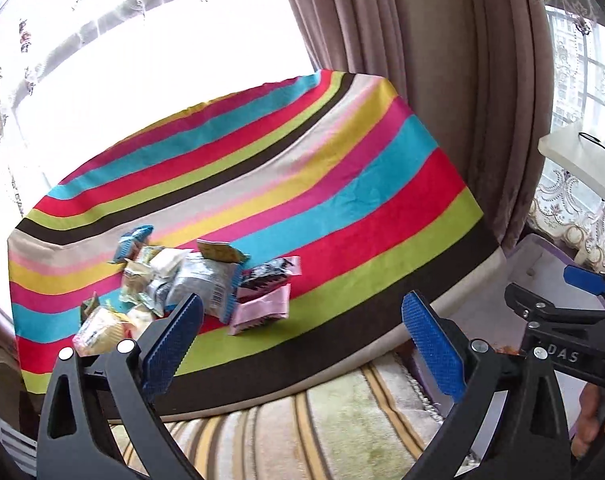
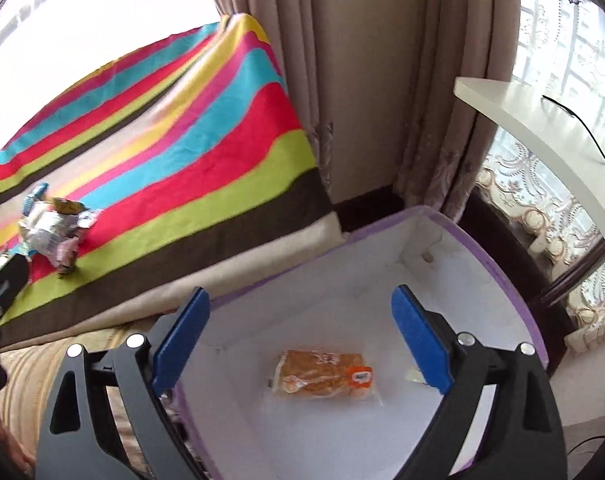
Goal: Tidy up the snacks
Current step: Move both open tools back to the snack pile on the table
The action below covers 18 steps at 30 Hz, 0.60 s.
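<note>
1. Both tongs are spread apart and grip nothing: my left tongs (image 1: 302, 344) hang over the near edge of the bench (image 1: 342, 208), my right tongs (image 2: 302, 336) hang over the box (image 2: 514, 280).
2. Left tongs: the left blue pad sits just beside the snack pile (image 1: 182, 284), in front of it in the left wrist view; I cannot tell whether it touches a packet.
3. That pile lies on the near left part of the striped cloth (image 1: 382, 184) that covers the bench; it holds silver, yellow, blue-edged and pink wrappers heaped together, with a pink packet (image 1: 262, 308) at its right edge.
4. Right tongs: below and between the pads, one orange packet (image 2: 326, 376) lies flat on the white floor of the box.
5. Purple-rimmed and white-lined, the box stands just right of the bench, at a lower level.
6. From the right wrist view the pile shows far left on the cloth, well apart from the box.
7. Curtains (image 1: 422, 60) hang behind the bench, and a white shelf (image 2: 542, 128) with a black cable juts out at the right.
8. A striped rug (image 1: 302, 432) lies in front of the bench.
</note>
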{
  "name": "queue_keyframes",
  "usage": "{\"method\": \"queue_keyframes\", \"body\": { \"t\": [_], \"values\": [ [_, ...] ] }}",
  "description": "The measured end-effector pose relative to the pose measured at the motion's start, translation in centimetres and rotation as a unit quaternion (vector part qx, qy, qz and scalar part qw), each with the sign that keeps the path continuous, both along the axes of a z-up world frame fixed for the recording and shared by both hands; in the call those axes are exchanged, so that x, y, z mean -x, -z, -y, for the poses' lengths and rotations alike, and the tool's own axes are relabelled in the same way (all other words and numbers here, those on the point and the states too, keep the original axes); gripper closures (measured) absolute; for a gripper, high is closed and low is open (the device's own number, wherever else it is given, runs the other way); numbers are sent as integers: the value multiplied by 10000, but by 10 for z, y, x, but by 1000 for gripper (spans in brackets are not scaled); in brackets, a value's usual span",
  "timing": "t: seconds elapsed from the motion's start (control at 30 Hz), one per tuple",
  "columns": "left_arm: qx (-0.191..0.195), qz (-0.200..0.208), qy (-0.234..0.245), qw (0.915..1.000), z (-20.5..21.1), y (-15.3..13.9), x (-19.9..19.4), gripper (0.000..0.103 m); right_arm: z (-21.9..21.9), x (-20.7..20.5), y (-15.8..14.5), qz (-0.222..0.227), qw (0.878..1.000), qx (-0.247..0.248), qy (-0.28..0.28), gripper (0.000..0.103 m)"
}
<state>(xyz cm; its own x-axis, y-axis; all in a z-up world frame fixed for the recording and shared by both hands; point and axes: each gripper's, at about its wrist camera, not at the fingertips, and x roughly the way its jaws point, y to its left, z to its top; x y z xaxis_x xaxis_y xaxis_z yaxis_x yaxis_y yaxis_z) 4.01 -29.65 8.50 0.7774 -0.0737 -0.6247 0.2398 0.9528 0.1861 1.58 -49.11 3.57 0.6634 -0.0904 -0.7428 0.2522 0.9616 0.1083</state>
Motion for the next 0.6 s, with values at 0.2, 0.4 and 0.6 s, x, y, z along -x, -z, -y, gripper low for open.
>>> {"method": "queue_keyframes", "body": {
  "t": [0.2,0.4,0.6],
  "values": [
    [572,173,102,9982,-66,-12,8,6,-53,-10,-28,321,9978,-150,-557,11],
    [893,494,-858,9911,-154,-18,19,6,-110,-20,-43,583,9936,-205,-948,11],
    [1413,480,-1662,9747,-238,-11,20,6,-151,-39,-34,466,9914,-221,-1199,11]
  ]
}}
